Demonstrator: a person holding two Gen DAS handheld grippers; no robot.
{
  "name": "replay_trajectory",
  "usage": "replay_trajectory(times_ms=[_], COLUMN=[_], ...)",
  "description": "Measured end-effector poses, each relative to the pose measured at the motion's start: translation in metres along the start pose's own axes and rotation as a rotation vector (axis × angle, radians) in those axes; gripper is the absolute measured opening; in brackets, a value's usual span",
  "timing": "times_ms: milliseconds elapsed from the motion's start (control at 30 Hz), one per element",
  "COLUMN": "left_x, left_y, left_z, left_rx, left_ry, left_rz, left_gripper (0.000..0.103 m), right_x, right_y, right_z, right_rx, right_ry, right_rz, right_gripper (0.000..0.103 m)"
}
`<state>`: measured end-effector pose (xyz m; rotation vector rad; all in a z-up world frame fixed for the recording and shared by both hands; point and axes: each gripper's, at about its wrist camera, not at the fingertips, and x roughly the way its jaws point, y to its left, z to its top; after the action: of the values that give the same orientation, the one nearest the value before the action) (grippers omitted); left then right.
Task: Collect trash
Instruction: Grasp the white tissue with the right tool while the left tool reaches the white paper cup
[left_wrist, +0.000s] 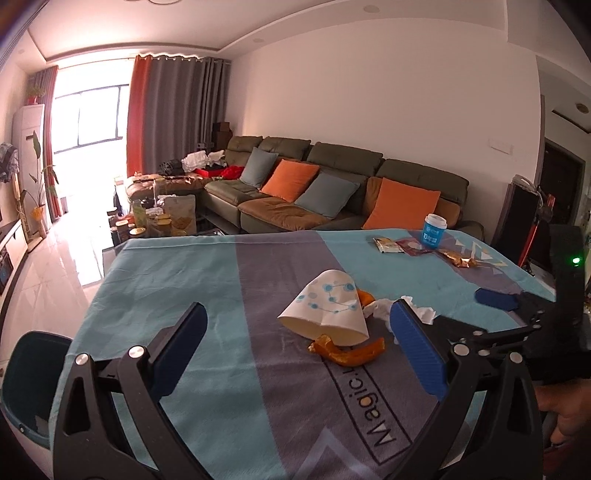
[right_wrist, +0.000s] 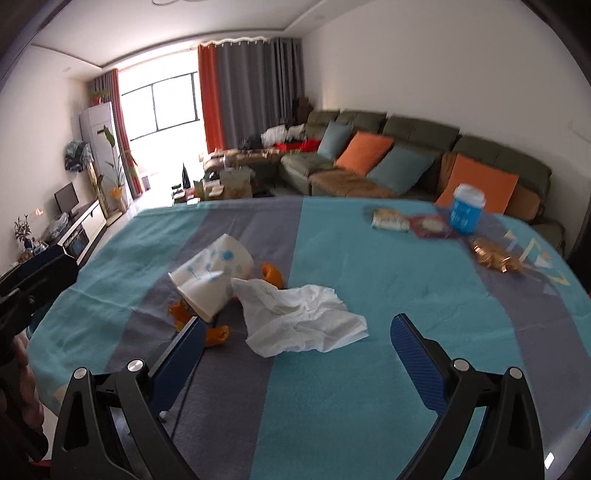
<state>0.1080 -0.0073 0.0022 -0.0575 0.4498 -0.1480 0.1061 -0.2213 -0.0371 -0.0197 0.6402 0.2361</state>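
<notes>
My left gripper (left_wrist: 295, 343) and right gripper (right_wrist: 297, 350) are both spread wide, empty. The tissue (right_wrist: 301, 317) lies just beside the cup (right_wrist: 210, 282), peel (right_wrist: 218, 334) underneath. Closing carelessly, I could knock the cup and scatter peel.

A matt woven tablecloth (left_wrist: 177, 280) is covering the table. On it, a smooth paper cup (left_wrist: 328, 310) is lying crushed beside a crumpled, soft tissue (right_wrist: 299, 317); glossy gold foil wrapper (right_wrist: 493, 254) is gleaming farther along the tablecloth.
</notes>
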Motion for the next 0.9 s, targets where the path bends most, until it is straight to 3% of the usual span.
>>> replay_trajectory(times_ms=[433,733,900], left_x=[0.046,0.076,0.096], left_y=[-0.003,-0.011,-0.018], left_z=[0.002,0.001,0.0], left_rx=[-0.005,0.014,0.027], left_ry=[0.073,0.12,0.155], left_rz=[-0.031,-0.054,-0.055], left_gripper=[0.098,0.098,0.098], right_x=[0.062,0.078,0.082], right_y=[-0.004,-0.005,-0.01], right_z=[0.011,0.008,0.005], right_rx=[-0.031,-0.032,0.0], right_ry=[0.163,0.224,0.252], right_rz=[0.012,0.017,0.037], right_gripper=[0.096,0.096,0.083])
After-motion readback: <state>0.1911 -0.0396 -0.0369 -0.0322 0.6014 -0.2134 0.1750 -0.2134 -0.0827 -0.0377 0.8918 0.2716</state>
